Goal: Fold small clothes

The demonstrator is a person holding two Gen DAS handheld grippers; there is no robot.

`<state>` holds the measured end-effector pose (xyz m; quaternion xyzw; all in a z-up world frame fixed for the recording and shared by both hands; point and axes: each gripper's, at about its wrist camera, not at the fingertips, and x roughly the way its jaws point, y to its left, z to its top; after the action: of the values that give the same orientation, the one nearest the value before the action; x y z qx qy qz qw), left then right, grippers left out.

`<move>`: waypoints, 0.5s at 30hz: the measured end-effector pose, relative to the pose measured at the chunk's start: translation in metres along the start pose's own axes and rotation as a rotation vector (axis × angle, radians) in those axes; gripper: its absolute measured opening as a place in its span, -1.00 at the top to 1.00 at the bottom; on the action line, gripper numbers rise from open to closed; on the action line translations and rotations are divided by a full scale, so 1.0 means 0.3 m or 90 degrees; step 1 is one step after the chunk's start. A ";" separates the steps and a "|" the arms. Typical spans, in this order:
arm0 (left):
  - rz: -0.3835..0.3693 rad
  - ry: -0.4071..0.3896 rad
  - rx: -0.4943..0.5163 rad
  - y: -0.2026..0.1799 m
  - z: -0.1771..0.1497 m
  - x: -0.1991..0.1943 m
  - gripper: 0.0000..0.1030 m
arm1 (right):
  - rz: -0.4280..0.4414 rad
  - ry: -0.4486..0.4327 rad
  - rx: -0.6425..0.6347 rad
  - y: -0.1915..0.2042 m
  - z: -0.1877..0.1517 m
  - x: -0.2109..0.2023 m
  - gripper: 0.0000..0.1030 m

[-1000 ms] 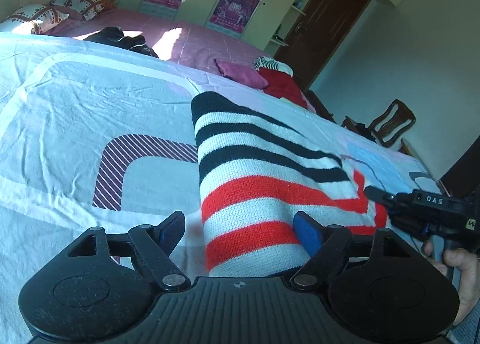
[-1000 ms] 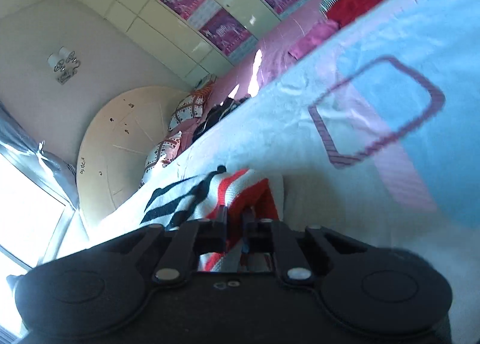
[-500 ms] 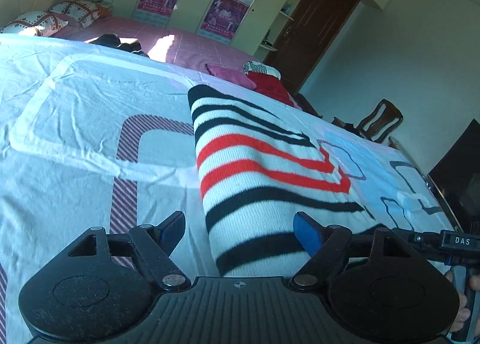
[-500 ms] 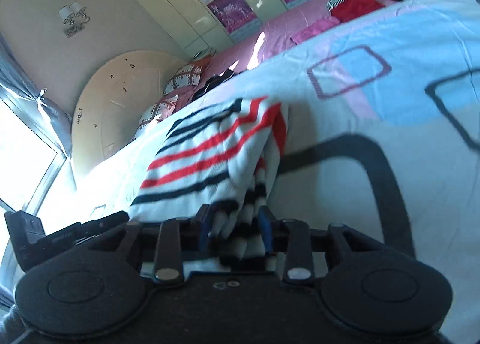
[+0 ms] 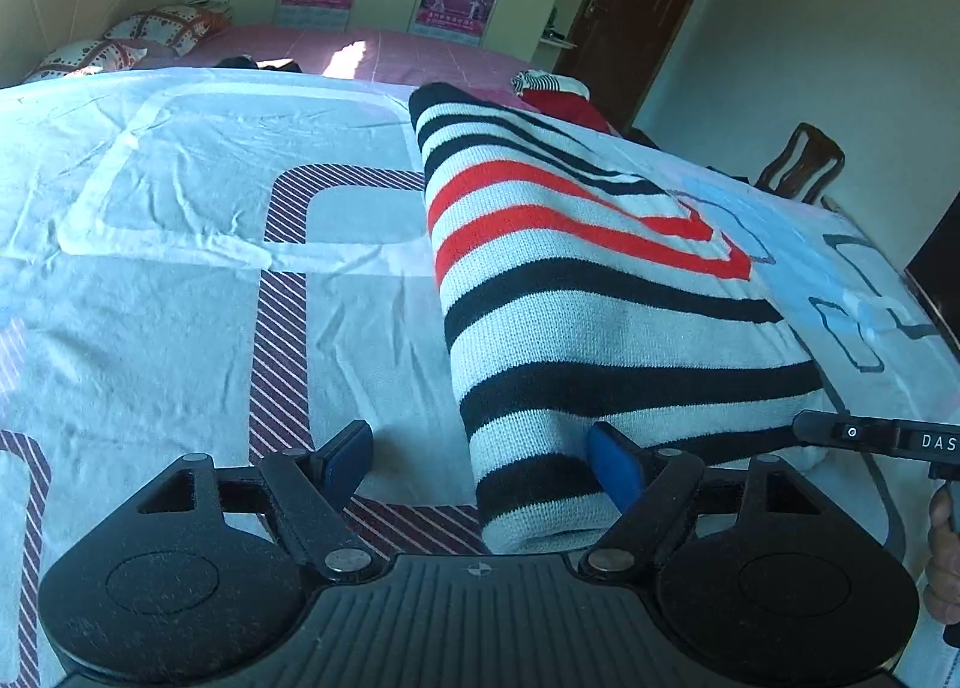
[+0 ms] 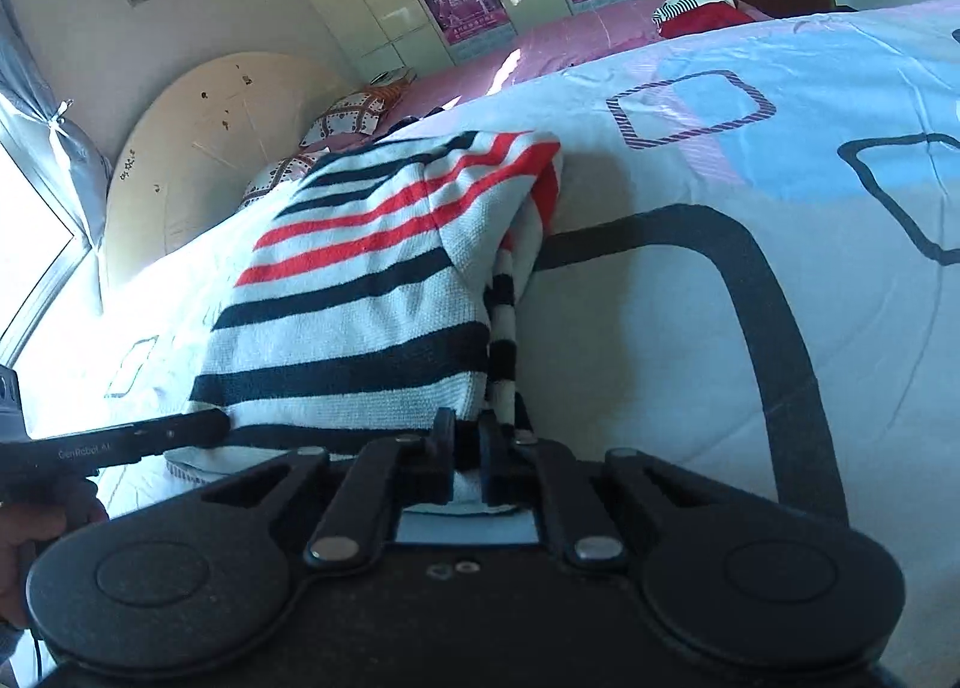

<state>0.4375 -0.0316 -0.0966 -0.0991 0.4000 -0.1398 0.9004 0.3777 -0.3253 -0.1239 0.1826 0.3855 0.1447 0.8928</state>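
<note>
A knitted sweater (image 5: 576, 280) with white, black and red stripes lies folded on the patterned bed sheet (image 5: 180, 292). My left gripper (image 5: 486, 463) is open, its jaws wide apart at the sweater's near left edge, the right pad resting on the knit. In the right wrist view the sweater (image 6: 372, 292) lies ahead and my right gripper (image 6: 465, 436) is shut on its near edge. The right gripper's tip also shows at the right of the left wrist view (image 5: 876, 436).
A pink bed (image 5: 360, 51) with pillows (image 5: 156, 24) and a pile of red and striped clothes (image 5: 558, 93) lies behind. A wooden chair (image 5: 798, 159) stands at the right, a door and wardrobe at the back.
The sweater has been drawn toward me and laid flatter. My right gripper has closed from slightly apart onto the sweater's edge. My left gripper stays open.
</note>
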 end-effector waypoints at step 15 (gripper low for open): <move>-0.025 -0.036 -0.029 -0.008 0.166 0.119 -0.44 | -0.044 -0.020 -0.173 0.095 0.170 0.137 0.71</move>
<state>0.4973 -0.0423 -0.0879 -0.1317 0.3753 -0.1455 0.9059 0.4391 -0.2945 -0.1051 0.0491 0.3542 0.1615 0.9198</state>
